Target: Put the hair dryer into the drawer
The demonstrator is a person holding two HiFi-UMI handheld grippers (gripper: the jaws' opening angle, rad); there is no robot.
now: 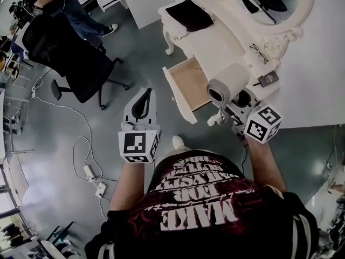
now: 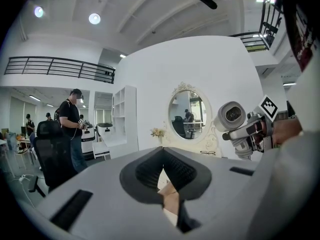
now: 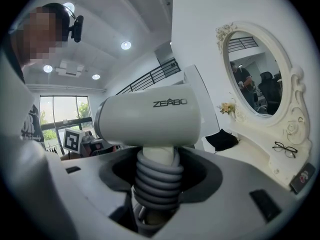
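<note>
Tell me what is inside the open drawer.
Only the bare wooden bottom of the drawer shows. The hair dryer, held in front of it, covers one edge, and the dressing table hides the back part.

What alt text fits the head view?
Seen from above, the right gripper grips a white barrel-shaped plastic hair dryer by its cord-wrapped handle, near the open wood-lined drawer of a white ornate dressing table. The left gripper, jaws shut and empty, is over the grey floor; a black office chair stands at left.
</note>
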